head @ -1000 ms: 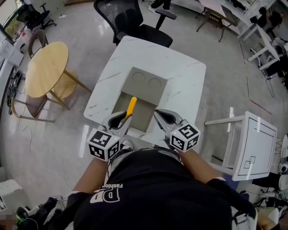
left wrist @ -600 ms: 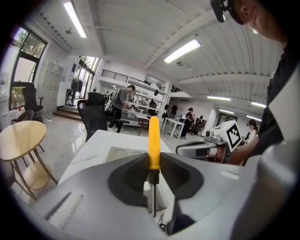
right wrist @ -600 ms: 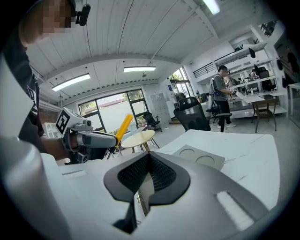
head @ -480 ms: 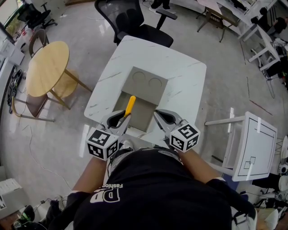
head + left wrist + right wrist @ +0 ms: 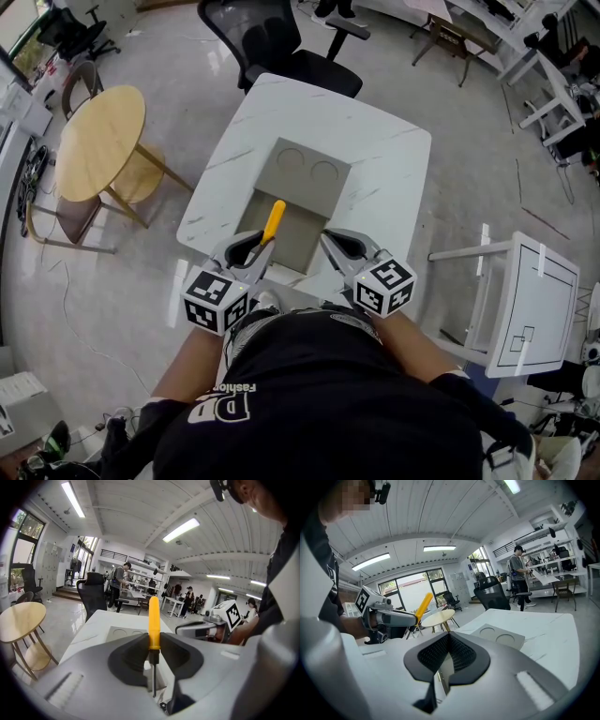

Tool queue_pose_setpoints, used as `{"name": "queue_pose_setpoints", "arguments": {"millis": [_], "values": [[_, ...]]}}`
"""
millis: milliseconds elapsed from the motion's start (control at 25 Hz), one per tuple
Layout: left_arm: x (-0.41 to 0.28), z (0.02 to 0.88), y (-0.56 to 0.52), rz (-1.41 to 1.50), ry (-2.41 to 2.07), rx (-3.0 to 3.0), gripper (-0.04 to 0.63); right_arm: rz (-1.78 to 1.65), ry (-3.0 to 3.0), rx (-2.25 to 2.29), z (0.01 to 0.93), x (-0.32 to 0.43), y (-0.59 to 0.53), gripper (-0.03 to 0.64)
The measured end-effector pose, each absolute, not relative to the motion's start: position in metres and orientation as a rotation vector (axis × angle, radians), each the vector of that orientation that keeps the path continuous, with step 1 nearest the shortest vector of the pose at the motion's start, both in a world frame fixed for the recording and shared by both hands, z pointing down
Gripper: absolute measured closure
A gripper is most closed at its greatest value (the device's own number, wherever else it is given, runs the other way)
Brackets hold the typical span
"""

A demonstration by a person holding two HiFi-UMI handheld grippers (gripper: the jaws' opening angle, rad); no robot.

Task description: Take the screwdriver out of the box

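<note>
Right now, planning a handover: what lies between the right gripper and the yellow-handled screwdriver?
Only the near end of the flat grey box, in the head view; the left gripper clamps the yellow-handled screwdriver.

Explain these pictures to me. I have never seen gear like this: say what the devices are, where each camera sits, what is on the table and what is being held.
No robot here: a person holds a hand-held two-jaw gripper in each hand. The cubes with square markers are parts of those grippers.

The overhead picture comes from a camera on the person's head, looking steeply down. The other two come from cameras riding on each gripper, looking along its jaws.

On the white marble table lies a grey box with two round recesses in its far part.

The left gripper is shut on a screwdriver, clamped where the yellow handle meets the metal shaft, with the handle pointing away from the person. The right gripper has its jaws together and holds nothing.
</note>
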State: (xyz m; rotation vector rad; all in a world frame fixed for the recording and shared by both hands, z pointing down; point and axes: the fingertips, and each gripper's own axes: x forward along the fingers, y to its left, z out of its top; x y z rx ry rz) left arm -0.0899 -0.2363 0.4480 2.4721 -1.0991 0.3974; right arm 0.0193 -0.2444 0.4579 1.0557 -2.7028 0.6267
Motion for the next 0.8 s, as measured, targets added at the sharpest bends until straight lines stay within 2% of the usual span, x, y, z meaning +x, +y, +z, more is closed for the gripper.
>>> {"name": "queue_pose_setpoints", "arguments": {"millis": [800], "values": [[-0.0873, 0.45, -0.2369, 0.406, -1.093, 2.466, 0.456, 0.624, -2.682, 1.06, 0.4611, 0.0232, -0.2413, 0.615]]}}
